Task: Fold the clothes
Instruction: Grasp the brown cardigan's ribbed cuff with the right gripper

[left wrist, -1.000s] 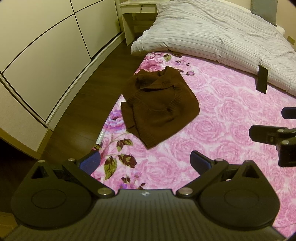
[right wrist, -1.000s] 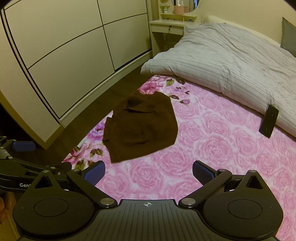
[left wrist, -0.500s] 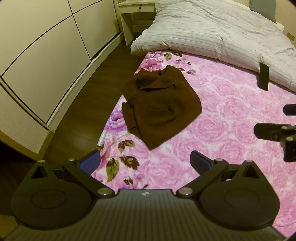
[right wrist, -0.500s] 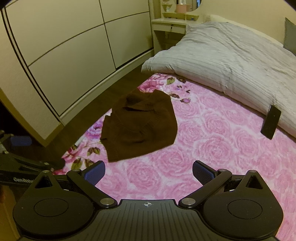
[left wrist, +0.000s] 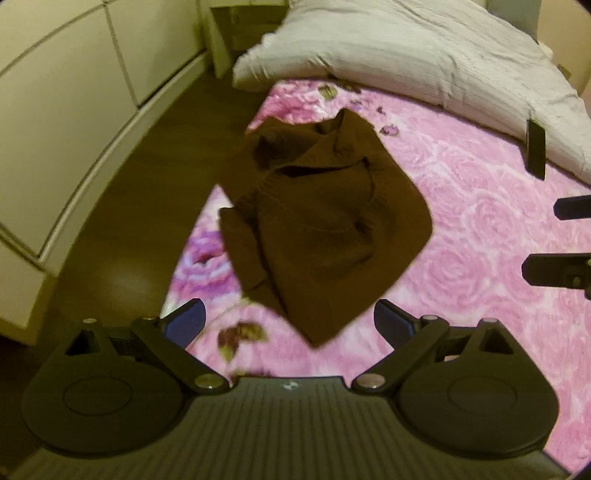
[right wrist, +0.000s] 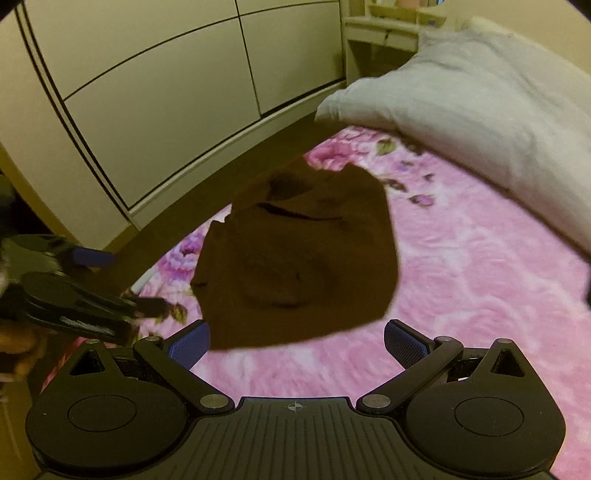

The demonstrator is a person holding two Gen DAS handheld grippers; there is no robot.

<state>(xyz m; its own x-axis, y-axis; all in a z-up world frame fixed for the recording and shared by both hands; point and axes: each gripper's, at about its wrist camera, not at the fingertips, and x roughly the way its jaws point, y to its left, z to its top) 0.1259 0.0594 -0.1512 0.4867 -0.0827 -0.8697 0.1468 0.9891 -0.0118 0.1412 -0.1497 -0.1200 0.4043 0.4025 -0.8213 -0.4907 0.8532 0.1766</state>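
Where the wooden floor meets the bed, a pink blanket printed with roses covers the mattress, and a pale striped duvet is bunched up at the far end. Cream cupboard doors run along the wall across the floor, with a small side table beyond them by the head of the bed. A dark phone lies on the blanket against the duvet's edge. The brown sweater lies loosely folded on the blanket near the bed's floor-side edge, its collar toward the duvet.

The left gripper has its jaws wide and just starting to close; nothing is between them, and the sweater's near corner lies below and ahead of the blue pads, which do not press on it. The right gripper also stands wide open with nothing held; the sweater's near hem appears in the gap between its fingers but lies on the bed beneath them.

Both grippers tilt steeply down toward the sweater, side by side. In the right wrist view the left gripper appears at the left edge, blurred, with part of a hand behind it. In the left wrist view the right gripper's fingers reach in from the right edge over the blanket.
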